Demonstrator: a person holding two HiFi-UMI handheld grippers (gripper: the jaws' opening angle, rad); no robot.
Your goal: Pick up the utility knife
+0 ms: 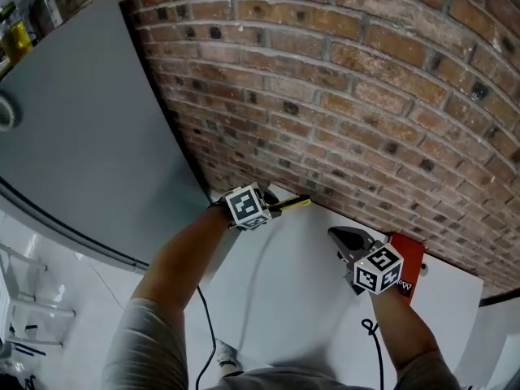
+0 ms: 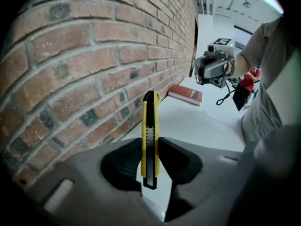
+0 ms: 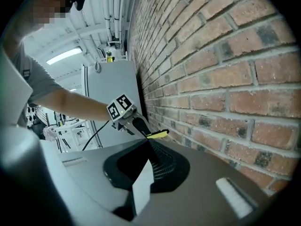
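Note:
The utility knife (image 1: 290, 204) is yellow and black, and it hangs in the air close to the brick wall, above the far left corner of the white table (image 1: 284, 291). My left gripper (image 1: 270, 208) is shut on it. In the left gripper view the knife (image 2: 150, 135) stands upright between the two pads, and its tip reaches beyond the jaws. My right gripper (image 1: 341, 236) hovers over the table near the wall with its jaws together and nothing in them. The right gripper view shows the left gripper (image 3: 137, 124) holding the knife (image 3: 157, 134) out ahead.
A brick wall (image 1: 349, 96) runs along the table's far edge. A red book (image 1: 408, 260) lies flat by the wall next to my right gripper. A grey cabinet (image 1: 89, 136) stands to the left. Black cables (image 1: 370, 328) trail from both grippers.

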